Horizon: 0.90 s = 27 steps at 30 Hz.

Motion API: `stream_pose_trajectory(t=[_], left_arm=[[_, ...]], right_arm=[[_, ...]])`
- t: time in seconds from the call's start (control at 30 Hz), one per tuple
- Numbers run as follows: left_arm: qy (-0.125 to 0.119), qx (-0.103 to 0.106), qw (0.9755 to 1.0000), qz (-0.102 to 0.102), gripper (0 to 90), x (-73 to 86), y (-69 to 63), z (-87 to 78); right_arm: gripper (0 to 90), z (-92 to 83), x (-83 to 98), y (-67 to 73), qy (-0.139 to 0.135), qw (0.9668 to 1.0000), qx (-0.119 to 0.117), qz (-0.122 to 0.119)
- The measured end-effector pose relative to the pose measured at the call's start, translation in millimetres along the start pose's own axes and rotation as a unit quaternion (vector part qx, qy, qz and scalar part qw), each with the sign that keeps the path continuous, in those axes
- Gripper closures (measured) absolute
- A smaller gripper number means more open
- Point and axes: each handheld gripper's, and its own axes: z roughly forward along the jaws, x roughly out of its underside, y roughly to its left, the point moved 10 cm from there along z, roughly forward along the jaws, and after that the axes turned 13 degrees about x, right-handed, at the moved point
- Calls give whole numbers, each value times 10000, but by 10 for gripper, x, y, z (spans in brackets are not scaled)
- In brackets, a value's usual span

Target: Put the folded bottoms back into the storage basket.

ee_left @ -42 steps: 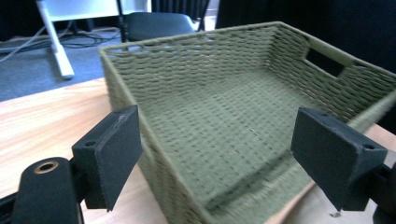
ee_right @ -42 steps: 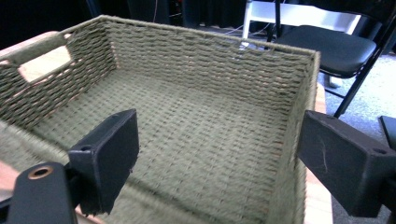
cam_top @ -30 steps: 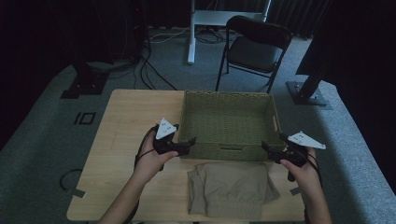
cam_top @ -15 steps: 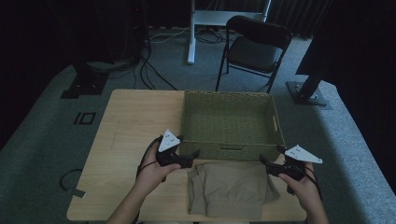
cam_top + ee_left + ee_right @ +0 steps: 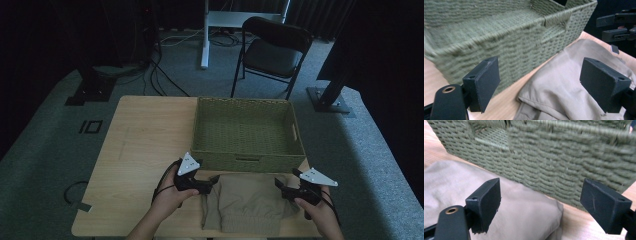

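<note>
Khaki cloth, a folded garment (image 5: 248, 204) with an elastic-looking band along its near edge, lies flat on the pale wooden tabletop (image 5: 145, 135) at the 6 o'clock side of the high view, just in front of a woven green basket (image 5: 247, 131). The basket sits toward 12 o'clock from the garment, its near wall almost touching the cloth's far edge.

At about 8 o'clock from the garment's middle, the left gripper (image 5: 210, 183) is held low in the person's left hand (image 5: 170, 192), its jaws pointing toward the cloth's left corner. In the left gripper view the two black jaws stand wide apart and released, with nothing pressed between them: the garment's (image 5: 564, 85) corner and a strip of bare tabletop lie in the gap, and the basket's (image 5: 506, 37) wall rises toward 11 o'clock. The right gripper (image 5: 615, 27) shows small at 2 o'clock in that view.

At about 3 o'clock from the garment's middle, the right gripper (image 5: 281, 187) is held in the right hand (image 5: 317, 212), jaws aimed at the cloth's right corner. In the right gripper view its jaws are likewise spread wide and grasp nothing; the folded corner of the garment (image 5: 524, 212) lies below and between them, and the basket (image 5: 564, 157) wall fills the 12 o'clock side.

Whether either gripper's jaw tips touch the cloth cannot be told.
</note>
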Motion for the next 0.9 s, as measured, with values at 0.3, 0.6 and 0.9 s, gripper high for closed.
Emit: stream_pose_trajectory(t=[0.3, 0.6, 0.9], left_arm=[[206, 23, 9997, -121, 174, 239, -9, 125], [558, 196, 9980, -212, 174, 509, -100, 357], [958, 44, 9948, -354, 174, 699, -36, 489]], right_arm=[[162, 45, 170, 7, 198, 9998, -13, -24], [163, 127, 333, 26, 475, 9989, 12, 6], [204, 216, 463, 58, 812, 9967, 25, 76]])
